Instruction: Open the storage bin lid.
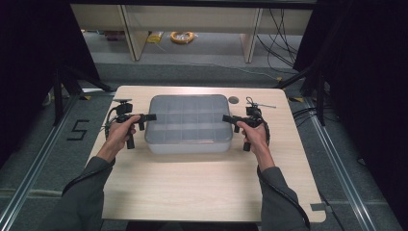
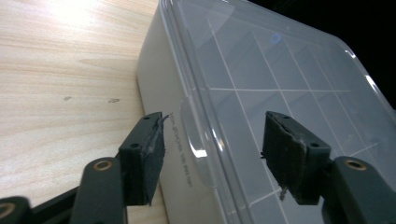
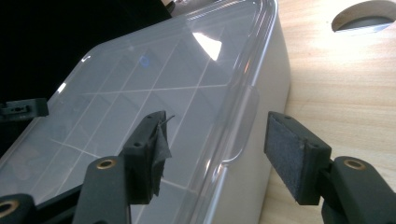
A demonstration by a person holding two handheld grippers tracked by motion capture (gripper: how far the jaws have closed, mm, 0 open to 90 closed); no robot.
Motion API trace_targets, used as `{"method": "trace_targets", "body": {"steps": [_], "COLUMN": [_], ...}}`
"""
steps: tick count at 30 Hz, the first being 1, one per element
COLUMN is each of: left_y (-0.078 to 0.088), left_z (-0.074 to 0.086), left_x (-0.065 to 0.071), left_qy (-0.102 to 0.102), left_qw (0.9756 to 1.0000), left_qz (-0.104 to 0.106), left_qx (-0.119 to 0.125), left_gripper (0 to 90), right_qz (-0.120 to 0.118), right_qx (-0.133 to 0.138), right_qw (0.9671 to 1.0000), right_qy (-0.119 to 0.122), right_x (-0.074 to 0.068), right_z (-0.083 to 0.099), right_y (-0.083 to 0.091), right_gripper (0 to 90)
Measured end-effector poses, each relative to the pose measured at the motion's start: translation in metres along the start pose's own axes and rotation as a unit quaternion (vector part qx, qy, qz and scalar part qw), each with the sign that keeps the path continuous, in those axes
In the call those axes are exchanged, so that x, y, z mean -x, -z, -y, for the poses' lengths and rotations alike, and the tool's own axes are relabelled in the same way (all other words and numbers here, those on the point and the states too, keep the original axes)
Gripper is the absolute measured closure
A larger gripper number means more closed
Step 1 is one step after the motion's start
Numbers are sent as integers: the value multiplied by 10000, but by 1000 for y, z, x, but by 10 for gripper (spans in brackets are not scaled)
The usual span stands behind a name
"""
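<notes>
You are bracketing the stiff, smooth, probably slippery plastic box [image 1: 188, 123] at frame centre, left gripper [image 1: 148, 117] and right gripper [image 1: 228, 118] both part-open astride its lid tabs [image 2: 192, 130], gripping nothing.

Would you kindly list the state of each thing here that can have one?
Storage box: lid on, closed, flat on the table.
Lid: seated on the box, side tabs down.
Left hand-held gripper: open, jaws astride the lid's edge tab.
Right hand-held gripper: open, jaws astride the opposite tab.
</notes>
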State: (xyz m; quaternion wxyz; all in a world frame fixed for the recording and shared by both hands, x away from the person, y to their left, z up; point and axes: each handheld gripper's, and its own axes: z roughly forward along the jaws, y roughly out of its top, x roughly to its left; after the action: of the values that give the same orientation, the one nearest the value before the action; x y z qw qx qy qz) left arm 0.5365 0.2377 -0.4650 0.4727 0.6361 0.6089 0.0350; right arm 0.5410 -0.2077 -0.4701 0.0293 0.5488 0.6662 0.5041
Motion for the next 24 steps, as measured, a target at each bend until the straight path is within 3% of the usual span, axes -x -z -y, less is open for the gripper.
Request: {"method": "trace_targets", "body": {"steps": [3,6,7,9,11,12,13,14,15,18,19,20,21,22,24], "left_y": [-2,-2,-2,-2,-1,-1,-1,0,1,6,8,10,12,14,17], "left_z": [1,1,2,3,3,4,4,5,4,4,4,4,4,4,3], "left_x": [4,7,7,8,10,11,12,13,13,17,18,18,18,19,22], "left_qy": [1,-2,40,18,62,111,151,165,102,138,247,252,248,323,268], "left_qw": [10000,10000,9999,9998,9996,9995,9993,9992,9991,9984,9979,9977,9975,9971,9969], "left_qz": [13,-70,-82,-147,-190,-220,-244,-264,-265,-264,-266,-265,-236,-209,-218], "left_qx": [51,58,88,157,198,212,231,265,312,481,528,576,612,663,712], "left_gripper": [448,434,439,458,471,472,472,474,474,493,502,508,514,528,543], "right_qz": [-33,-77,-109,-34,-33,-13,4,-5,1,9,51,-82,-187,-191,-166], "right_qx": [2,44,-24,-9,3,-4,-49,15,45,34,214,270,249,312,334], "right_qw": [10000,9999,9999,9999,9999,9999,9999,10000,9999,9999,9995,9996,9991,9992,9992], "right_qy": [-30,47,-115,111,133,104,-102,94,120,-94,235,59,-282,-170,-143], "right_x": [0,-1,-4,-2,-2,-3,-7,-5,-6,-12,-7,-8,-12,-11,-13], "right_z": [0,-1,-1,-2,-3,-3,-3,-3,-4,-7,-7,-7,-7,-7,-7], "right_y": [-1,-2,-1,-1,-1,-1,2,2,3,9,9,11,13,14,17], "right_gripper": [450,470,472,495,505,508,515,521,527,562,585,608,618,620,632]}}
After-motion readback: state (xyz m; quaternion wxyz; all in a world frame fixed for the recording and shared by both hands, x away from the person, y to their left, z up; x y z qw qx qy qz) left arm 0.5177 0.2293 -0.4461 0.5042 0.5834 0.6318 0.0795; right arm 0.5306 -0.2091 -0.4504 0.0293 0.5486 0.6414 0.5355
